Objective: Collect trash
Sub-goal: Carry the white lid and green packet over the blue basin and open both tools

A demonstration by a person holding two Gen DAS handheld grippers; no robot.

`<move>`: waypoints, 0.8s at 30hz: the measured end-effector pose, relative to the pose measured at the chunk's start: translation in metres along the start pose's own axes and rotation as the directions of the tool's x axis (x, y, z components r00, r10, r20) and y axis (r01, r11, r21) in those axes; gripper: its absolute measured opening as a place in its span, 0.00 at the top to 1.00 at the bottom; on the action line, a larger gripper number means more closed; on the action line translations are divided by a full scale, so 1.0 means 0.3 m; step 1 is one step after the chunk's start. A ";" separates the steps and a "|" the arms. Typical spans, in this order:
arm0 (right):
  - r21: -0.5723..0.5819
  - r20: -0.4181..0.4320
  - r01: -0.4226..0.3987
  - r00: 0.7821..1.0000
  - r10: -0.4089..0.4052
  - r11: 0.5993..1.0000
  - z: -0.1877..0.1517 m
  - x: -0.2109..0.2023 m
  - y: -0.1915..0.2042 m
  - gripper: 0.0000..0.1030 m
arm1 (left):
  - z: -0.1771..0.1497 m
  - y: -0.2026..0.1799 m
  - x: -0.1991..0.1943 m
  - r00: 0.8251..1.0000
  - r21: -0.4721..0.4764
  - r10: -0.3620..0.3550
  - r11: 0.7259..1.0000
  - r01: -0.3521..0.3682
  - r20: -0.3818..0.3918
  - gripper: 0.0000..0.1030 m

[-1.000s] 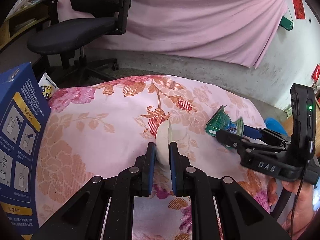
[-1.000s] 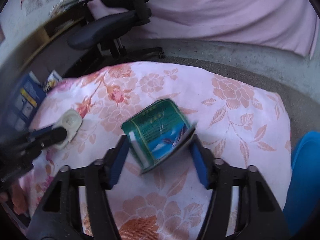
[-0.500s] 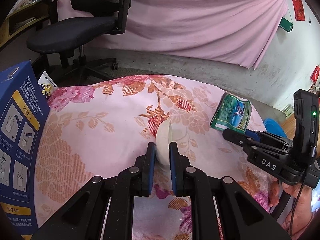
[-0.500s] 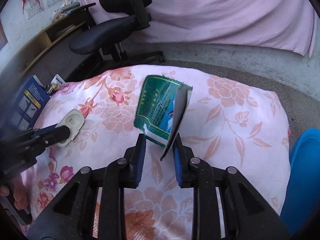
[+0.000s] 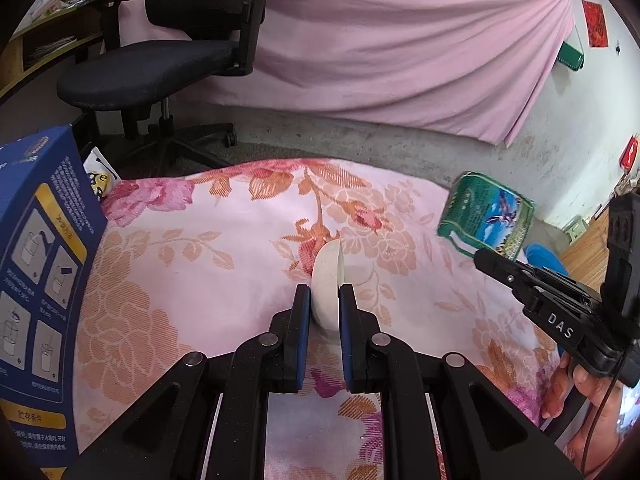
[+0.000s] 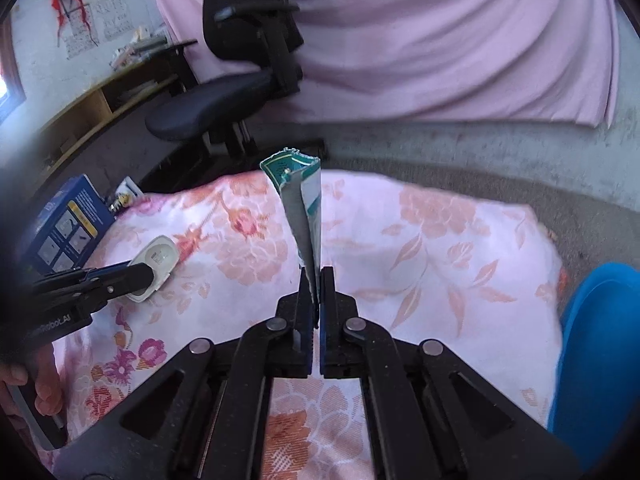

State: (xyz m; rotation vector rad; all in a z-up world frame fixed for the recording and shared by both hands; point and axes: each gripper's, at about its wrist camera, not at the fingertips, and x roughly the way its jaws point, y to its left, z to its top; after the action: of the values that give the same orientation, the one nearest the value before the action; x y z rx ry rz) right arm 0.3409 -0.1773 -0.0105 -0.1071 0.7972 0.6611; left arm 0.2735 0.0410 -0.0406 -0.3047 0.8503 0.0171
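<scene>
Clamping 2 pieces of trash, your left gripper (image 5: 324, 304) pinches the flat white plastic lid (image 5: 327, 280) just above the pink floral cloth (image 5: 200, 240) and your right gripper (image 6: 316, 284) squeezes the crumpled green foil packet (image 6: 306, 204). Both look lifted, neither binned; a blue container (image 6: 596, 352) waits at right, and the blue carton (image 5: 36, 264) and small yellow-white wrapper (image 5: 98, 176) remain.

You face a pink curtain (image 5: 400, 48) draped over a whitewashed wall (image 5: 576, 120). A black office chair (image 5: 168, 48) stands on the grey concrete floor (image 5: 340, 140). A wooden shelf unit (image 6: 100, 96) sits far left. Light is soft and even.
</scene>
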 end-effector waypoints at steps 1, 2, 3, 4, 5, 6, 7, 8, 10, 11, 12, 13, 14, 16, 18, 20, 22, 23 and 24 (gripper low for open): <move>-0.006 0.023 0.004 1.000 -0.004 1.000 -0.004 -0.013 0.001 0.72 | 0.001 -0.001 -0.006 1.000 0.001 0.000 1.000 0.000 0.009 0.89; -0.015 0.064 0.015 0.998 -0.014 1.000 -0.007 -0.040 0.008 0.72 | 0.002 -0.001 -0.017 1.000 0.005 -0.002 1.000 0.002 0.023 0.89; -0.023 0.100 0.025 0.995 -0.023 0.999 -0.011 -0.062 0.017 0.72 | 0.002 -0.004 -0.026 0.999 0.010 -0.004 1.000 0.004 0.036 0.89; -0.029 0.125 0.030 0.992 -0.026 0.999 -0.016 -0.078 0.019 0.72 | 0.002 -0.010 -0.037 0.999 0.020 -0.008 1.000 0.007 0.054 0.89; -0.039 0.166 0.038 0.986 -0.031 0.999 -0.024 -0.108 0.027 0.72 | 0.001 -0.018 -0.049 0.997 0.032 -0.009 0.999 0.007 0.072 0.89; -0.046 0.201 0.044 0.979 -0.034 0.998 -0.029 -0.132 0.033 0.72 | -0.002 -0.030 -0.066 0.995 0.049 -0.009 0.999 0.004 0.102 0.89; -0.050 0.225 0.050 0.974 -0.037 0.998 -0.032 -0.148 0.039 0.72 | -0.004 -0.044 -0.084 0.991 0.067 -0.012 0.998 0.003 0.133 0.89; -0.055 0.266 0.060 0.963 -0.044 0.997 -0.043 -0.178 0.045 0.72 | -0.007 -0.062 -0.107 0.985 0.091 -0.017 0.996 0.001 0.174 0.89; -0.057 0.325 0.075 0.944 -0.053 0.996 -0.057 -0.224 0.054 0.72 | -0.020 -0.098 -0.163 0.960 0.131 -0.024 0.991 -0.014 0.278 0.89; -0.055 0.353 0.083 0.934 -0.059 0.995 -0.064 -0.246 0.055 0.72 | -0.026 -0.112 -0.185 0.947 0.143 -0.031 0.990 -0.015 0.318 0.89; -0.047 0.390 0.091 0.918 -0.066 0.995 -0.076 -0.279 0.055 0.72 | -0.034 -0.130 -0.214 0.929 0.155 -0.043 0.988 -0.015 0.367 0.89; -0.040 0.409 0.093 0.910 -0.069 0.995 -0.082 -0.298 0.058 0.72 | -0.041 -0.147 -0.244 0.912 0.157 -0.058 0.988 -0.007 0.406 0.89; -0.025 0.441 0.095 0.895 -0.074 0.995 -0.094 -0.332 0.054 0.72 | -0.047 -0.161 -0.267 0.897 0.156 -0.074 0.988 0.006 0.435 0.89; -0.007 0.485 0.102 0.870 -0.086 0.995 -0.108 -0.378 0.048 0.72 | -0.062 -0.191 -0.316 0.863 0.166 -0.097 0.986 0.016 0.495 0.89; 0.005 0.540 0.120 0.835 -0.104 0.993 -0.125 -0.438 0.039 0.72 | -0.074 -0.241 -0.369 0.824 0.204 -0.133 0.979 0.022 0.551 0.89; 0.010 0.589 0.150 0.798 -0.127 0.989 -0.139 -0.494 0.035 0.72 | -0.082 -0.297 -0.415 0.793 0.253 -0.178 0.967 0.032 0.582 0.89; 0.023 0.641 0.181 0.752 -0.153 0.983 -0.157 -0.555 0.029 0.72 | -0.086 -0.351 -0.457 0.768 0.302 -0.217 0.953 0.032 0.603 0.89; 0.035 0.663 0.192 0.730 -0.166 0.981 -0.169 -0.585 0.022 0.72 | -0.091 -0.380 -0.483 0.755 0.320 -0.233 0.947 0.032 0.613 0.89; 0.048 0.684 0.204 0.707 -0.181 0.978 -0.179 -0.614 0.012 0.72 | -0.096 -0.404 -0.500 0.743 0.332 -0.248 0.943 0.037 0.622 0.89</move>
State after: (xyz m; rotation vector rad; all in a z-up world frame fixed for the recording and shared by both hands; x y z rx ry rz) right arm 0.2109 -0.2859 0.0800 0.0324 0.0446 0.4563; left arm 0.1695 -0.0667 0.0841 -0.0578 0.1070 -0.1446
